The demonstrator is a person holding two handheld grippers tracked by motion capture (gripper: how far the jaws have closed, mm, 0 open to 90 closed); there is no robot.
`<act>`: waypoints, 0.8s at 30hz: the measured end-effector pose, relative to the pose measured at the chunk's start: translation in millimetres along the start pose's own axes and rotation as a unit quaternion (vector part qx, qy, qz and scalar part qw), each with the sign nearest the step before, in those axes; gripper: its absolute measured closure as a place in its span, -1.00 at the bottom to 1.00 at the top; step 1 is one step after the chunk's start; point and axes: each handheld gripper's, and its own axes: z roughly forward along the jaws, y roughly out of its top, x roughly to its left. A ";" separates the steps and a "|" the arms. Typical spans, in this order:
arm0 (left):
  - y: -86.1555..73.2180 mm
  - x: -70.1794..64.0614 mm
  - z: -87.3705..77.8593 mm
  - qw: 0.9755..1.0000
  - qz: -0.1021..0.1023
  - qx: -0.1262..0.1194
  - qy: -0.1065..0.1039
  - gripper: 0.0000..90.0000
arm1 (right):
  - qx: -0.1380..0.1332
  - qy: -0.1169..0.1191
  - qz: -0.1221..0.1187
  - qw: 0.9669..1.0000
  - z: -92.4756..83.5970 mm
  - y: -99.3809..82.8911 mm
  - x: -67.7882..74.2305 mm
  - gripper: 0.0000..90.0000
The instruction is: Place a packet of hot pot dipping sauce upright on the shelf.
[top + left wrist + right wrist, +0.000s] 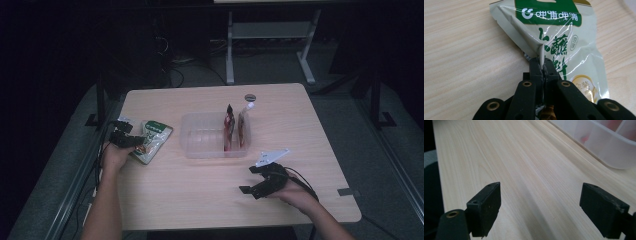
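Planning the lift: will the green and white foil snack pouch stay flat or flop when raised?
The green and white foil snack pouch likely flops: the left gripper, shut, pinches a puckered fold. Probably light. Its glossy film may slip.

We note a light wood-grain table (210,200) with rounded corners in a dim room, grey floor (350,125) around it, a white-legged desk frame (270,35) standing beyond its far edge, dark cables (175,75) trailing on the floor, and darkness at both sides.

Both claws black w/ brass rivets; right claw (248,180) has grey 3-cornered plate, black cable; forearms bare.
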 end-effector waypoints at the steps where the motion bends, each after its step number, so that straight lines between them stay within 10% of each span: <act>1: -0.3 -0.6 -1.0 1.000 0.002 -0.004 0.001 0.98 | -0.003 0.002 0.003 1.000 -0.9 -0.1 -0.8 -0.61; 17: -1.5 2.6 -25.0 0.998 -0.024 -0.031 -0.039 0.99 | 0.006 -0.016 0.003 1.000 -9.6 0.1 -6.0 -0.56; 24: -7.3 -6.2 -53.7 0.999 -0.001 -0.030 -0.038 0.99 | 0.002 -0.016 0.000 1.000 -13.4 -0.9 -8.3 -0.52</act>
